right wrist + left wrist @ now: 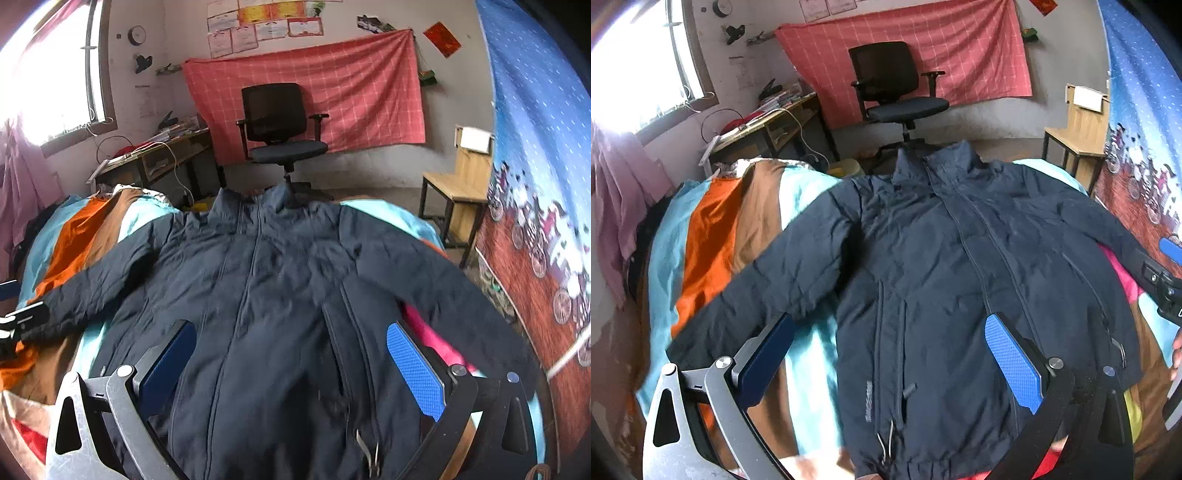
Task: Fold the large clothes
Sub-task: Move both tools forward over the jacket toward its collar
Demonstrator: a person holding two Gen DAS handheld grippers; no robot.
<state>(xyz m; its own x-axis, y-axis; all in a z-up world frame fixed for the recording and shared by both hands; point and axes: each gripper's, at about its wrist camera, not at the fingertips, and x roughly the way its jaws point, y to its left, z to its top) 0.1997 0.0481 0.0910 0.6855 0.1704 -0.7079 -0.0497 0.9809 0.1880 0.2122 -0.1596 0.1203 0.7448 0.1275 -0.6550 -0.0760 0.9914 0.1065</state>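
Note:
A dark navy zip jacket (942,258) lies flat and face up on the bed, collar away from me, both sleeves spread outward; it also shows in the right wrist view (280,295). My left gripper (890,339) is open and empty, hovering above the jacket's lower left part near the left sleeve (783,273). My right gripper (291,350) is open and empty above the jacket's lower middle, near the hem. The right gripper also shows at the right edge of the left wrist view (1163,273).
The bed carries a striped blue, orange and brown quilt (713,236). A pink cloth (439,343) lies under the right sleeve. Beyond the bed stand a black office chair (897,96), a desk (764,125) at the left and a wooden chair (1078,136) at the right.

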